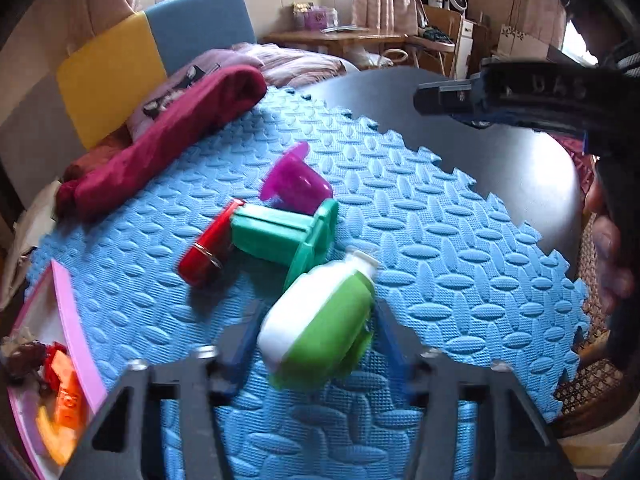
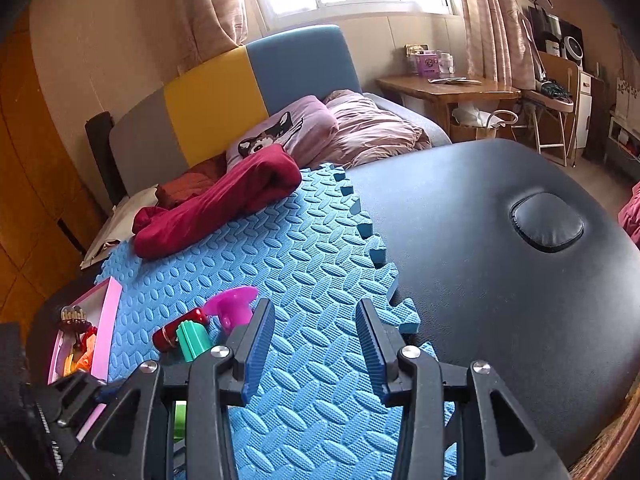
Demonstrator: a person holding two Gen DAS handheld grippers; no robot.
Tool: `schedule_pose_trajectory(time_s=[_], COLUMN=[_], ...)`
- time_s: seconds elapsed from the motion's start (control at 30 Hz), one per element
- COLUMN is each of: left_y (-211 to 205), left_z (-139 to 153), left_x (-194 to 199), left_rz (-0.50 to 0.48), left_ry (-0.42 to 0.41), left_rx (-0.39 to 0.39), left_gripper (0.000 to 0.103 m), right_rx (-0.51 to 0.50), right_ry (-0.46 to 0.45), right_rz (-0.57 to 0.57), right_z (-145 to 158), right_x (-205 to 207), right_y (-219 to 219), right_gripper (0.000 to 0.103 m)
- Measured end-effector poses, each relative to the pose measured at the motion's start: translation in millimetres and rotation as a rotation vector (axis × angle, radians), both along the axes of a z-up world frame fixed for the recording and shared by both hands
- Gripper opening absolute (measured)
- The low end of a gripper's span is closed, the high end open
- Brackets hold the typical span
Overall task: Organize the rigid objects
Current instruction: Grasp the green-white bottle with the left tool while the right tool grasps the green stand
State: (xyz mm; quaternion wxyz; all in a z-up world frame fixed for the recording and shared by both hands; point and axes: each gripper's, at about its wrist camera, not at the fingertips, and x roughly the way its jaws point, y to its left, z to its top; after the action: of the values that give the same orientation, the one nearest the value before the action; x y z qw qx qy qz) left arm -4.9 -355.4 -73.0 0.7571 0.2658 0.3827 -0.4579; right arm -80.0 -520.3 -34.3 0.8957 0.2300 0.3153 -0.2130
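Left gripper (image 1: 316,336) was found clamped on a green-and-white bottle (image 1: 320,320) above the blue foam mat (image 1: 440,248); right gripper (image 2: 316,344) was held released, nothing grasped.

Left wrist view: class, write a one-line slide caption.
Left tool closes around a green-and-white bottle lying on the blue foam mat, beside green, red and purple toys.

My left gripper (image 1: 316,332) was smeared with motion blur, so I could not tell whether its fingers touched the green-and-white bottle (image 1: 320,320) between them. The bottle's near end was blurred too. At the near left, the pink tray (image 1: 66,312) ran off the picture's edge, its contents an unreadable jumble. From my right wrist, the green piece (image 2: 192,338) sat half hidden behind my own finger.
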Motion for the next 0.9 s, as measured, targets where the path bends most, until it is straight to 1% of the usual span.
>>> schedule_pose_trajectory(time_s=[0.13,0.27,0.37,0.47,0.53,0.67,0.8,0.9], left_y=[13,39,59,76,79,78,79,80], left_z=[-2,0,-1,-2,-4,-5,-6,-6], left_x=[-4,-6,-11,-17,-21,-23,-22,-22], left_rz=[0.038,0.098,0.132,0.148,0.148,0.16,0.162,0.167], left_ry=[-0.002,0.034,0.036,0.028,0.009,-0.009,-0.005,-0.002], left_rx=[-0.045,-0.075,-0.087,-0.116,-0.125,-0.141,-0.15,-0.156], left_gripper=[0.052,0.052,0.052,0.052,0.052,0.052,0.052,0.052], right_rx=[0.01,0.015,0.01,0.014,0.019,0.006,-0.002,-0.039], right_ry=[0.004,0.013,0.028,0.042,0.045,0.051,0.084,0.119], right_rz=[-0.005,-0.003,0.011,0.045,0.086,0.224,0.356,0.437], right_z=[-2,-3,-5,-7,-8,-7,-9,-7], right_x=[0,1,4,7,11,21,40,59], right_y=[-2,-3,0,5,10,32,57,74], right_gripper=[0.042,0.042,0.042,0.042,0.042,0.042,0.042,0.042])
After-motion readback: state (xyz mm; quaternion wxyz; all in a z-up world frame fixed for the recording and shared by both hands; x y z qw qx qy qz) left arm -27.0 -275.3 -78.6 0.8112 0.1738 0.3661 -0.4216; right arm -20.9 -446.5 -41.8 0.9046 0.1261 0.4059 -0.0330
